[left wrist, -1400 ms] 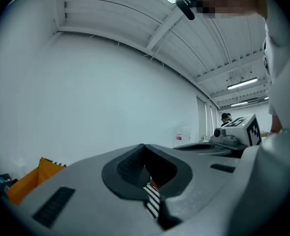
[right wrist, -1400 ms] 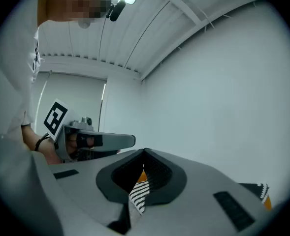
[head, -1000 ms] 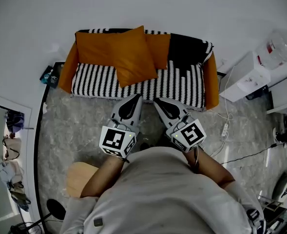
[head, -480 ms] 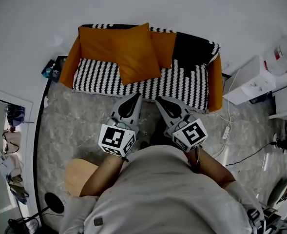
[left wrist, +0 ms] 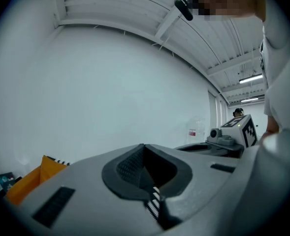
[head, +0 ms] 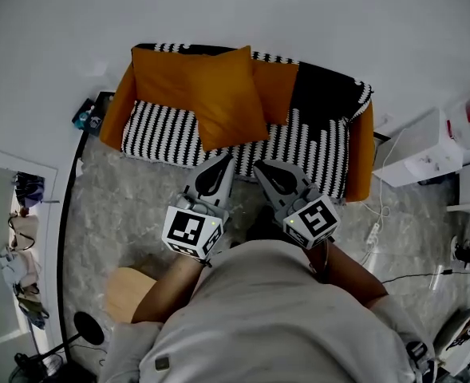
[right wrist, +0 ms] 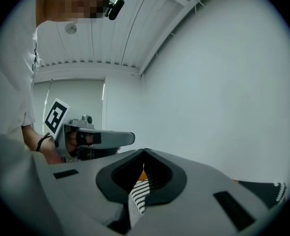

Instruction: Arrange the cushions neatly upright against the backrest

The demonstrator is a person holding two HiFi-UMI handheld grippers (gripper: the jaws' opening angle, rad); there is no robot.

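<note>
A sofa (head: 163, 126) with a black-and-white striped seat and orange arms stands against the white wall. A large orange cushion (head: 223, 94) lies tilted like a diamond across the seat and backrest. A second orange cushion (head: 156, 74) leans behind it on the left, and a third (head: 278, 90) on the right. My left gripper (head: 222, 160) and right gripper (head: 258, 167) are side by side just short of the sofa's front edge, both shut and empty. In the left gripper view the jaws (left wrist: 144, 147) are closed, and so are those in the right gripper view (right wrist: 145, 152).
A white cabinet (head: 420, 146) stands right of the sofa, with a power strip (head: 372, 231) and cables on the marble floor beside it. A round wooden stool (head: 125, 294) is at my lower left. A mirror (head: 11, 238) leans along the left edge.
The sofa has slid a little lower and to the right in the head view. Both grippers stay shut in the same spot in front of my body.
</note>
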